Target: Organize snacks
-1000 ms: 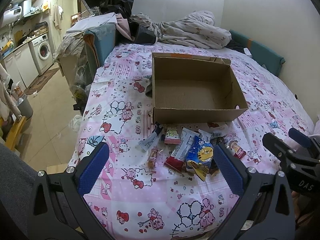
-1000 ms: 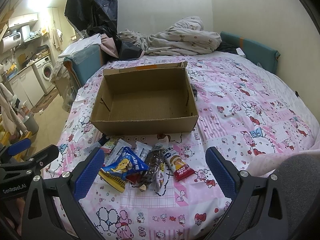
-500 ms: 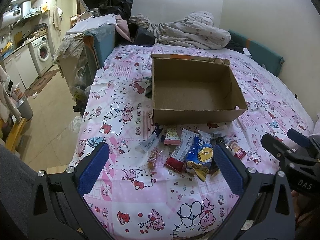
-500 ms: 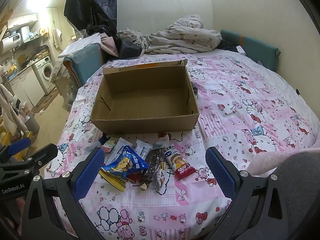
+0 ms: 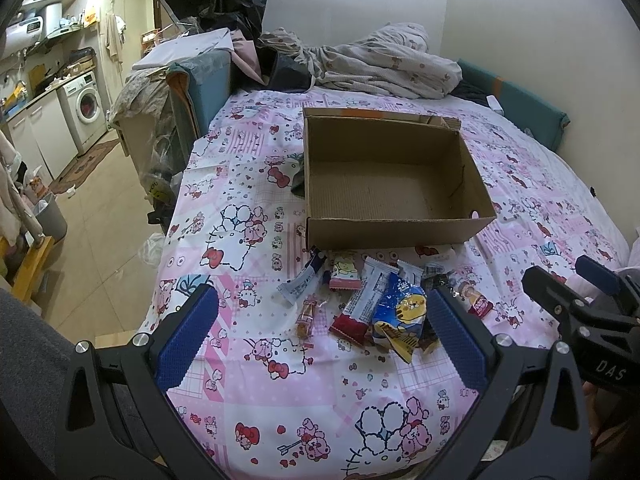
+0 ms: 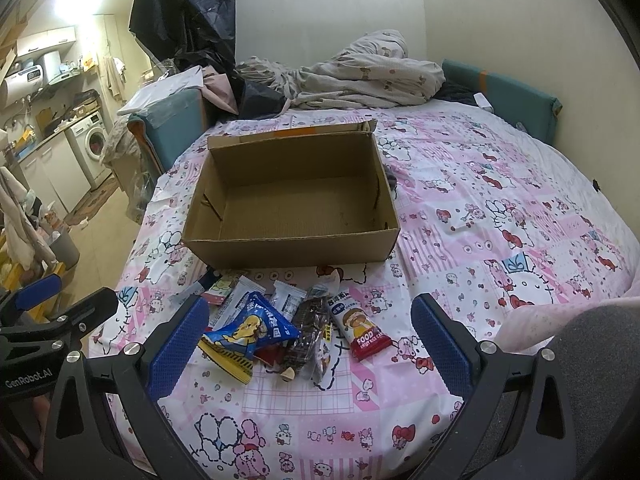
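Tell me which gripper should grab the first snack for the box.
Probably the right gripper: its open jaws frame the blue packet and most of the pile. The left gripper frames only the small candy. The box holds nothing.

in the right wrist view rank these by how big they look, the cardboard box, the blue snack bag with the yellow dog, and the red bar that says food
1. cardboard box, by far the largest.
2. blue snack bag.
3. red bar, slimmer than the bag, though the two lie equally near the camera and are close in length.

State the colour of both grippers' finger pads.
Blue, textured pads; clearest in the right wrist view.
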{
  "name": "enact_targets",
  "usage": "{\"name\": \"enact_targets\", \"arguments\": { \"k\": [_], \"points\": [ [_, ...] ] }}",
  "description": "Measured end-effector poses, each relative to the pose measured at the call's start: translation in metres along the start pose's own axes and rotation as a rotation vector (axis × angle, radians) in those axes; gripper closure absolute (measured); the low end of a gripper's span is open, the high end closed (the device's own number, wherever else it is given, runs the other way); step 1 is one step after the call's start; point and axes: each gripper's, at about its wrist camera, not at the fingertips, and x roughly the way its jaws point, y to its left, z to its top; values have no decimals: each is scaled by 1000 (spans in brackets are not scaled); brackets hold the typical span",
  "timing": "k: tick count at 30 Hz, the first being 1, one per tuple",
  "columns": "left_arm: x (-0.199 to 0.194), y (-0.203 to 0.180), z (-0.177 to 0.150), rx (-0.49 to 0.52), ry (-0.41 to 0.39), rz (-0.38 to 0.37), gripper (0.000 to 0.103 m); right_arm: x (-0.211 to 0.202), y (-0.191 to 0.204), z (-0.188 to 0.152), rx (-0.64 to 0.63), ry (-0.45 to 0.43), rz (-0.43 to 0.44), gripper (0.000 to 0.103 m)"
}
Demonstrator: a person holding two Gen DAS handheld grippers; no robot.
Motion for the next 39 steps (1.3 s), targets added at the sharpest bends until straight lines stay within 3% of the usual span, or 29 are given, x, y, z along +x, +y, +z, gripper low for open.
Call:
{"name": "enact_targets", "arguments": {
  "k": [12, 19, 26, 32, 37, 39],
  "points": [
    [2, 1, 0, 2, 24, -6, 1, -1, -5, 8, 24, 21, 53, 0],
    [14, 2, 32, 23, 95, 10, 1, 9, -18, 42, 12, 71, 124, 0],
    [46, 14, 65, 47, 203, 20, 1, 43, -29, 68, -42, 215, 108, 0],
    [73, 20, 72, 84, 297, 35, 1, 79, -40, 67, -71, 379, 131, 0],
    [106, 48, 71, -52, 409, 12, 1, 108, -47, 59, -52, 486, 178, 1],
    [123, 59, 66, -98, 486, -2, 9, 119, -51, 57, -38, 522, 168, 4]
  ]
}}
